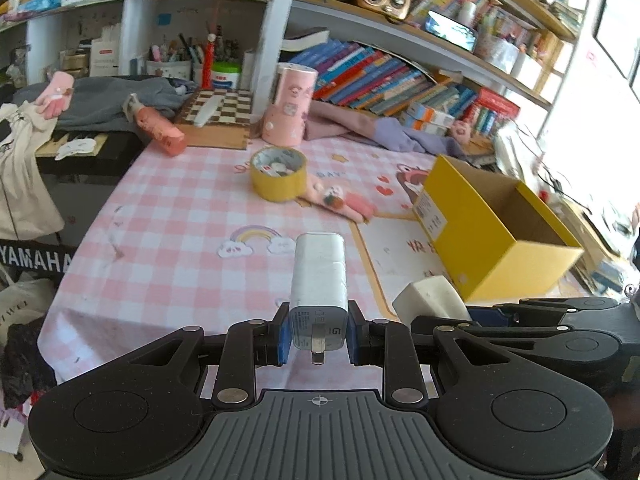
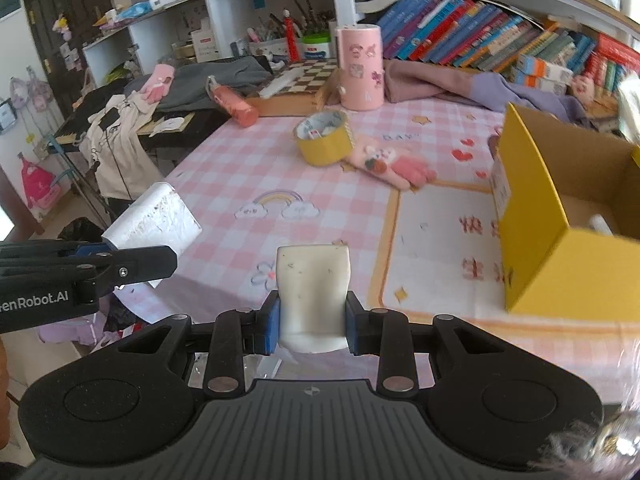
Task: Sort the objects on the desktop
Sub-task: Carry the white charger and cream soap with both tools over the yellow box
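1. Holding one item each, both tools hang over the near edge of the table (image 1: 160, 216), which wears a pink checked cloth. The left gripper (image 1: 319, 334) has its blue pads closed on the plug end of a white charger (image 1: 318, 276), prongs facing the camera. The right gripper (image 2: 311, 318) is clamped on a scuffed white eraser (image 2: 313, 292).
2. Judging by the task, the step in hand is dropping these into the yellow box (image 1: 500, 240), which stands open at the table's right edge; something white already lies inside it in the right wrist view.
3. To do it well, I would bring the right tool over the box's open top first, since it is nearer, clear the tall near wall before letting go, and keep the left tool back so the two do not knock together.
4. Release low inside the box, so that neither piece bounces out.
5. Left on the cloth near the middle are a yellow tape roll (image 1: 279, 174) and a pink glove (image 1: 344, 202) just beside it.
6. Readable writing: "YAMAHA" at the left, "Robot.AI" on the left tool's side, "DAY" printed on the cloth. The charger's small print is illegible.
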The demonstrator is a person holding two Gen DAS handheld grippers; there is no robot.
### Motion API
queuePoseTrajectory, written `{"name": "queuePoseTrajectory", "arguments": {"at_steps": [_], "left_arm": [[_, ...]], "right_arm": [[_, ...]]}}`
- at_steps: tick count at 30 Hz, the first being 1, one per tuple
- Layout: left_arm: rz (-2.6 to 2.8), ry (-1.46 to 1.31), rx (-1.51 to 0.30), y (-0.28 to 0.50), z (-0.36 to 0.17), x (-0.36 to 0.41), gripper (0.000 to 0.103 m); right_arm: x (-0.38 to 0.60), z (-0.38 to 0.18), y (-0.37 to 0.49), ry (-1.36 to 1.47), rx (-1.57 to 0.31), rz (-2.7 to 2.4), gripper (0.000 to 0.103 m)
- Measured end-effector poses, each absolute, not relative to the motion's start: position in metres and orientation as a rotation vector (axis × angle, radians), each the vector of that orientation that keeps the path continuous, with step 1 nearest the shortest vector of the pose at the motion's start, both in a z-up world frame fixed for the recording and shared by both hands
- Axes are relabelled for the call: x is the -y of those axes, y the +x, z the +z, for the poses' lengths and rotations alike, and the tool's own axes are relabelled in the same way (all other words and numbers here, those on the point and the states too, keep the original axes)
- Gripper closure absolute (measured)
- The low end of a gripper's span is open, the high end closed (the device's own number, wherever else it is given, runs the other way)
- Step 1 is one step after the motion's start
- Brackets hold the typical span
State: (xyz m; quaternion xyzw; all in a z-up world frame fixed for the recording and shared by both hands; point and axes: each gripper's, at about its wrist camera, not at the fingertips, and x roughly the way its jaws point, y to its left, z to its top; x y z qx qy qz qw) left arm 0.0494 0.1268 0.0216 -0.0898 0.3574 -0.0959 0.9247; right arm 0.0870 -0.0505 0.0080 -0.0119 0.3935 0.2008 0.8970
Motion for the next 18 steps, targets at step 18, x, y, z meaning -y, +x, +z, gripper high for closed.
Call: {"name": "queuePoseTrajectory", "arguments": {"at_steps": [18], "left_arm": [[-0.513, -0.032, -0.78, 0.042, 0.017, -0.058, 0.078]], "right_arm": [[0.115, -0.001, 0.024, 0.144, -0.849, 0.129, 0.075]]}}
